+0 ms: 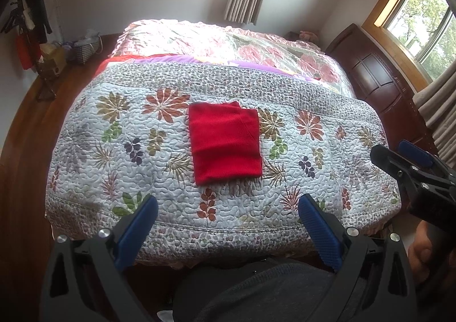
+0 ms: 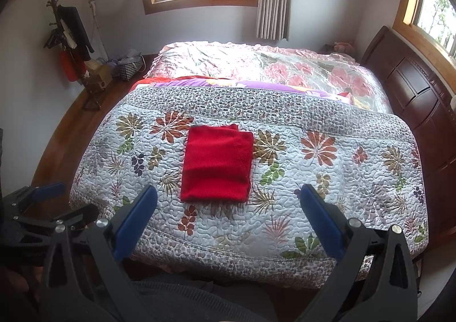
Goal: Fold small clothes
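Note:
A red knitted garment (image 1: 225, 142) (image 2: 218, 163) lies folded into a neat rectangle on the floral quilt (image 1: 142, 168) (image 2: 327, 179) of a bed. My left gripper (image 1: 228, 202) hovers near the quilt's front edge, short of the garment, open and empty. My right gripper (image 2: 228, 193) is held level with the garment's near edge, also open with nothing between its blue pads (image 2: 320, 220). In the left wrist view the right gripper (image 1: 399, 154) shows at the right edge, open. In the right wrist view the left gripper (image 2: 54, 196) shows at the lower left.
Behind the quilt lies a pink flowered bedspread (image 2: 256, 65). A dark wooden headboard (image 2: 421, 94) lines the right side. A coat stand (image 2: 68, 45) and a basket (image 2: 129, 67) stand by the far left wall. Dark clothing of a person (image 1: 256, 293) fills the bottom.

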Motion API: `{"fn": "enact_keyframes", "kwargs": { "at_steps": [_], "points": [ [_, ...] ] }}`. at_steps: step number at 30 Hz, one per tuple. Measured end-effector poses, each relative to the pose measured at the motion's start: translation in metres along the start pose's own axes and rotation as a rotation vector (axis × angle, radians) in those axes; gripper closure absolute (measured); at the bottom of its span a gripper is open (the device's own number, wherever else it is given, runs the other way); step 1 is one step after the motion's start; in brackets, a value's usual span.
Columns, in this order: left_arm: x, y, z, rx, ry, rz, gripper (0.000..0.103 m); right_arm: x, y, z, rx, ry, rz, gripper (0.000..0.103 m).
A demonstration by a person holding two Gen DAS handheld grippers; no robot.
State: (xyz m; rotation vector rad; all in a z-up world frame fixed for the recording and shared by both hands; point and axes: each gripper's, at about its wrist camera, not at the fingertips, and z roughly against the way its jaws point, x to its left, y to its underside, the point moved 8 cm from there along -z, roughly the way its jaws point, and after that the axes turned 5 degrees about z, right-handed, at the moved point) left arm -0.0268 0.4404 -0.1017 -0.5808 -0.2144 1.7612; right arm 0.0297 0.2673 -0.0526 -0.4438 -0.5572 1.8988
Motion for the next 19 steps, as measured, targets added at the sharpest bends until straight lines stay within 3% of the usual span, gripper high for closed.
{"fn": "enact_keyframes", "kwargs": {
  "at_steps": [19],
  "points": [
    [-0.005, -0.010, -0.007, 0.002, -0.005, -0.005, 0.004, -0.006, -0.007, -0.012, 0.014, -0.010, 0.006, 0.003]
  ]
}}
